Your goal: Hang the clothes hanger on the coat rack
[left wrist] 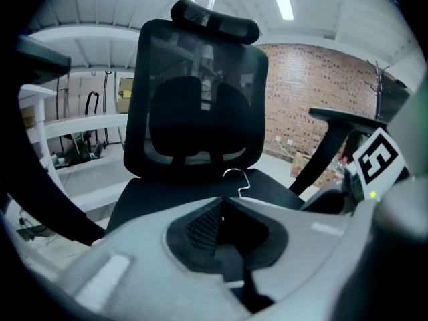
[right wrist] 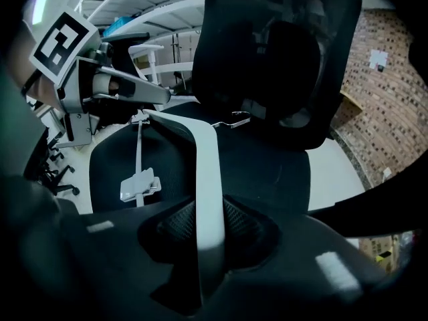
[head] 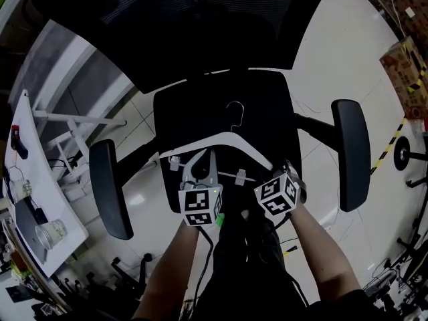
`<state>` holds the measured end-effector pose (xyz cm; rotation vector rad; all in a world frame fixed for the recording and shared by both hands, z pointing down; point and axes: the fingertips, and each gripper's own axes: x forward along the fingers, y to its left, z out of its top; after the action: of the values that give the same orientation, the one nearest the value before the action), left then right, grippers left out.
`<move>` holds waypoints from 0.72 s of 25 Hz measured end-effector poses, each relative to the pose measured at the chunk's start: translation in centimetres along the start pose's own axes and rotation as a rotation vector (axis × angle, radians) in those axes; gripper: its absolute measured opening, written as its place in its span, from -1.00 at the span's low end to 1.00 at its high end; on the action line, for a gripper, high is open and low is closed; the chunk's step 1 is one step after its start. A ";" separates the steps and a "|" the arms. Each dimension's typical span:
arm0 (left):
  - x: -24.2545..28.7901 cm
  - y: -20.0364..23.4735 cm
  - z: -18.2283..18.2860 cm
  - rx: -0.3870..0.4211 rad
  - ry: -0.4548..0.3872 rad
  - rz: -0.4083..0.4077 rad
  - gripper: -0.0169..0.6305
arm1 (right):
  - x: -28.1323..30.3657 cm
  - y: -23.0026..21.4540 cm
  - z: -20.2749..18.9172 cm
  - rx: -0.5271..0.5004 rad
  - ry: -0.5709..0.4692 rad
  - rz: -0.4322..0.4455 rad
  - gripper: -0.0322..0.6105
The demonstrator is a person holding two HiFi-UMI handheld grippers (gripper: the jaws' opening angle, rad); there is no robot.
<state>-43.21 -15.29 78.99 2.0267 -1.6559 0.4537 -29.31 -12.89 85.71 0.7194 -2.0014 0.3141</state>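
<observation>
The white plastic clothes hanger lies flat on the seat of a black office chair, its thin metal hook pointing toward the backrest. It has 2 sloping arms and a lower bar carrying 2 sliding clips.

It looks light and stiff, with a smooth surface that could slip in the pads. The clips and the thin hook seem the parts most likely to catch or bend. The broad arm near the shoulder is probably the surest place to take it, leaving the hook free for the rack.

The right gripper is clamped on 1 arm, which runs straight through between its pads. The left gripper sits just beside it over the other arm, jaws a little apart with nothing seen between them.

What seems a pronged coat rack stands well apart, by the brick wall.
</observation>
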 end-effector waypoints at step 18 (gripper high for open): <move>-7.9 -3.1 18.1 0.071 -0.311 -0.053 -0.93 | -14.4 -4.1 12.6 0.064 -0.260 -0.189 -0.56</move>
<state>-42.70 -18.39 59.28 2.2797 -1.7784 0.1868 -30.33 -17.13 66.58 1.0261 -2.1524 0.1794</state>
